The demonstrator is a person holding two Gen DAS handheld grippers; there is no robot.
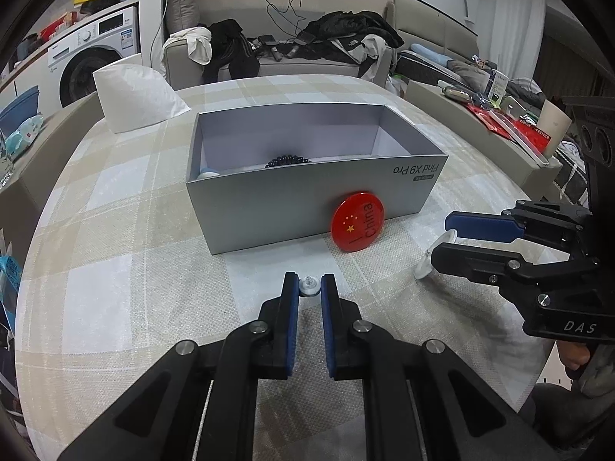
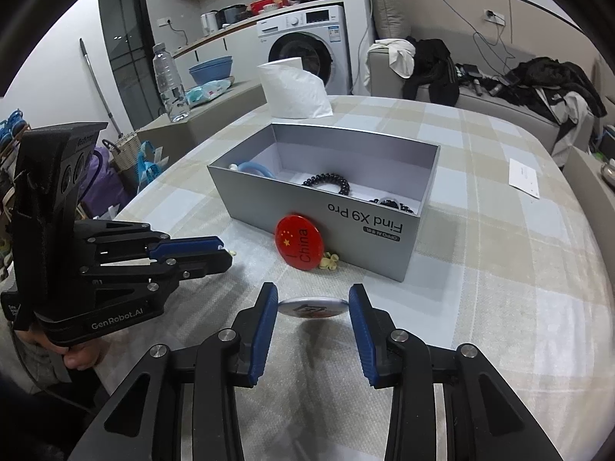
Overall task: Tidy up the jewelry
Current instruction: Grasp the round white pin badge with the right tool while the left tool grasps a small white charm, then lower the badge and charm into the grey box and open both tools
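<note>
Left gripper point(image 1: 309, 288): bottom centre, jaws clamped on small white stud point(image 1: 309, 286). Right gripper point(image 2: 313, 307): bottom centre, jaws gripping white round badge point(image 2: 311, 308) by edges. Grey box point(image 2: 369, 230): mid-frame, holds black bead bracelet point(image 2: 326, 182). Red China badge point(image 2: 298, 246): leaning on box front.

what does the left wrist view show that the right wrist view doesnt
Only the left wrist view shows the small white round stud gripped between the left gripper pads.

Only the right wrist view shows the printed face of the white round badge clamped in the right gripper, a small cream flower piece, and a light blue ring in the box.

Both show the open grey cardboard box, the red round China badge leaning on it, and a black beaded bracelet inside.
</note>
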